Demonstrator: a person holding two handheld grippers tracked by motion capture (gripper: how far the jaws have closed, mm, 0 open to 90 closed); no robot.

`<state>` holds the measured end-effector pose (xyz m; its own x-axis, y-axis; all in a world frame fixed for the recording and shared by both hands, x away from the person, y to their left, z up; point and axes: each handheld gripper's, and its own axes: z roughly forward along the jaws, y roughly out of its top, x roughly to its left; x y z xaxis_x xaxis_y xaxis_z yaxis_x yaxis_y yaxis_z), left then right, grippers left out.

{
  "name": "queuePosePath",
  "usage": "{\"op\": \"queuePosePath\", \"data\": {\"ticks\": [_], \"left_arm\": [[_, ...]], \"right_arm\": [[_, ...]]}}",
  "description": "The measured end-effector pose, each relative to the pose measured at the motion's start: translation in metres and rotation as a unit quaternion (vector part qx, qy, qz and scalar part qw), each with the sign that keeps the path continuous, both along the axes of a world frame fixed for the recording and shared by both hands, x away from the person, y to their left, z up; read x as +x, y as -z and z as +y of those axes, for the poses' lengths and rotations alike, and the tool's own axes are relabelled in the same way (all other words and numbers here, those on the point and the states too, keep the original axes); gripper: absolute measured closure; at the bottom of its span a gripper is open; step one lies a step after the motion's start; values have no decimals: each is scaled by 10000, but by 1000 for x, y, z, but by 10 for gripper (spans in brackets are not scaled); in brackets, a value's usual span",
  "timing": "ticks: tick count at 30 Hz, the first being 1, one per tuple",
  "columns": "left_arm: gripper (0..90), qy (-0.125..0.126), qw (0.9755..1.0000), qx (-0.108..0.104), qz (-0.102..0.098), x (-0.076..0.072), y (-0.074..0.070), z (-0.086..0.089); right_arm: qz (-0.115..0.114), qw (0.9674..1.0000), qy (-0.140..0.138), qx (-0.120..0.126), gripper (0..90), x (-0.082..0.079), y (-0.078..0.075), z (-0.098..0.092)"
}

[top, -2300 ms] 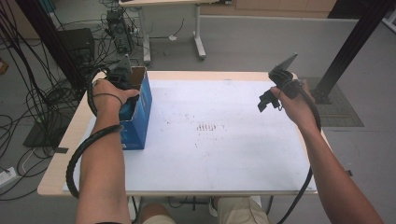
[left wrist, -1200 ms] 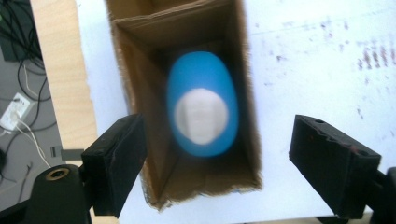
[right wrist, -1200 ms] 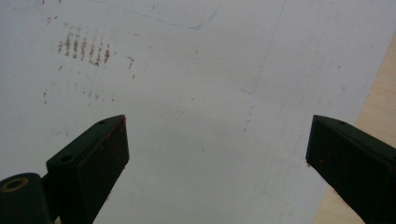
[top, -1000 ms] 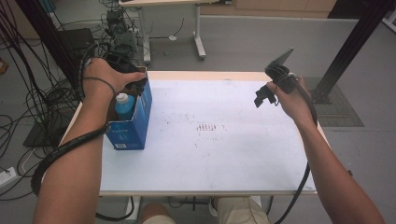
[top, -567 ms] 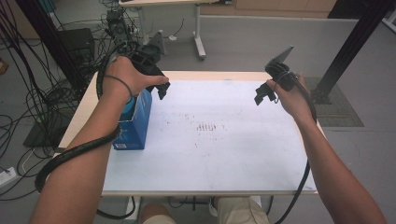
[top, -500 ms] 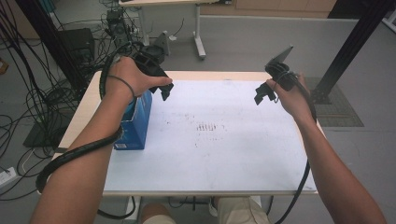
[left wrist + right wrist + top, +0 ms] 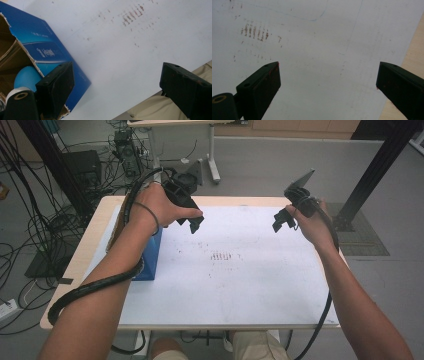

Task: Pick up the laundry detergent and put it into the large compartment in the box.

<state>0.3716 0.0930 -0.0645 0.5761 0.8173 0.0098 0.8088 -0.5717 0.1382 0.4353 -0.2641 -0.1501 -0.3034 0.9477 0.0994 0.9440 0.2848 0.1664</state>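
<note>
just beside the blue box, the left tool, jaws spread, empty, lately widening

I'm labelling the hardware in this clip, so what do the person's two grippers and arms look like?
Both the left gripper and the right gripper are black, with blocky, scuffed jaws. A thick black cable trails from each along bare forearms with no sleeves. The right gripper carries a grey three-cornered plate.
</note>
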Motion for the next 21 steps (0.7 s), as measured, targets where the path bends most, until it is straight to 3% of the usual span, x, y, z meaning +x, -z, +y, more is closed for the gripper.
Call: {"op": "queuePosePath", "data": {"ticks": [21], "left_arm": [[131,234,9996,-19,124,3,3,-8]], "right_arm": [[4,10000,-39,29,55,-1,0,0]]}}
